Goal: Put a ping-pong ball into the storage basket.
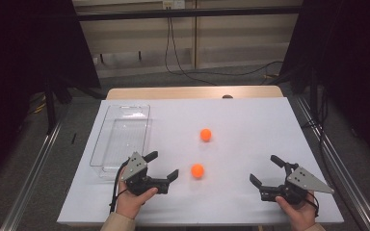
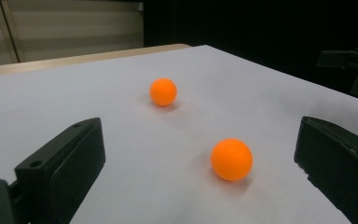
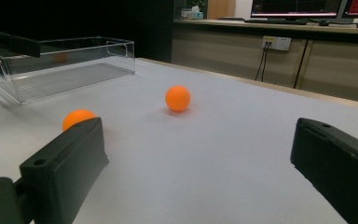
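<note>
Left hand: the left hand [image 1: 132, 199] enters at the bottom left of the high view and holds the left gripper [image 1: 164, 166] low over the white table [image 1: 250, 120], aimed toward the middle of the frame.
Left jaws: spread wide, holding nothing.
Right hand: the right hand [image 1: 296, 211] enters at the bottom right and holds the right gripper [image 1: 266, 170], aimed up and to the left.
Right jaws: spread wide, holding nothing.
Container: a clear plastic bin [image 1: 120, 139] lies at the left of the table, just above the left gripper; it looks empty.
Near ball: an orange ball [image 1: 197, 170] rests on the table at lower centre, just to the right of the left gripper's jaws; in the left gripper view it [image 2: 231, 159] sits ahead of the jaws, nearer the right one, touching neither.
Far ball: a second orange ball [image 1: 205, 134] lies near the centre of the table, apart from both grippers.
</note>
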A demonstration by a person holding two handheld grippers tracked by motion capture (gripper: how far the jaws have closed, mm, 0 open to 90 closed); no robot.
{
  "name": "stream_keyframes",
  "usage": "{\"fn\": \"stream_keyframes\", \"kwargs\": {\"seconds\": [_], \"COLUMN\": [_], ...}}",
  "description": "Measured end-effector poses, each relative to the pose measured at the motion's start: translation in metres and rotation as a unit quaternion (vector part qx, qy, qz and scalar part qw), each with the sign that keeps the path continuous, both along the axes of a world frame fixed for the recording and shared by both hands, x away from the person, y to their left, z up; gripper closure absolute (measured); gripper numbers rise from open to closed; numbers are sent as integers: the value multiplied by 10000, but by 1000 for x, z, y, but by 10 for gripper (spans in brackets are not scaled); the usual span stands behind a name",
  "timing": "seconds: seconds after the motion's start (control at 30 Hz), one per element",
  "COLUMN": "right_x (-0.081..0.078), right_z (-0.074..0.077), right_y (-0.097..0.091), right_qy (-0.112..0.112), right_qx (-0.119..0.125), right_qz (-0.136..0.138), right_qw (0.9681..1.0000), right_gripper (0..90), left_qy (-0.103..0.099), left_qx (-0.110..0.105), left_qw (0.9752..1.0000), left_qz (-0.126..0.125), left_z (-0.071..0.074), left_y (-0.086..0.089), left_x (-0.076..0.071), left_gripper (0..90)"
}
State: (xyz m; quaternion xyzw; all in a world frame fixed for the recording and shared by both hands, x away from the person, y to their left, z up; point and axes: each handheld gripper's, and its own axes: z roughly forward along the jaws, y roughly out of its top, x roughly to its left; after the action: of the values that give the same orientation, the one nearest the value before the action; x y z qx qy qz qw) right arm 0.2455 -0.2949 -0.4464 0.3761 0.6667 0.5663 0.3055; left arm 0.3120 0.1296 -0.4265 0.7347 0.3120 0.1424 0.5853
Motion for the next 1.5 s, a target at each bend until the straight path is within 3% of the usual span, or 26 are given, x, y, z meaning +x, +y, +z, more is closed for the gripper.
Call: {"fn": "stream_keyframes", "kwargs": {"seconds": [1.5], "right_x": [2], "right_z": [1], "right_y": [3], "right_qy": [-35], "right_qx": [50], "right_qz": [68], "right_qw": [10000], "right_gripper": [28], "left_qy": [265], "left_qx": [380], "left_qw": [9986], "left_qz": [-261], "left_z": [-8], "left_y": [-33], "left_x": [10], "left_gripper": [22]}}
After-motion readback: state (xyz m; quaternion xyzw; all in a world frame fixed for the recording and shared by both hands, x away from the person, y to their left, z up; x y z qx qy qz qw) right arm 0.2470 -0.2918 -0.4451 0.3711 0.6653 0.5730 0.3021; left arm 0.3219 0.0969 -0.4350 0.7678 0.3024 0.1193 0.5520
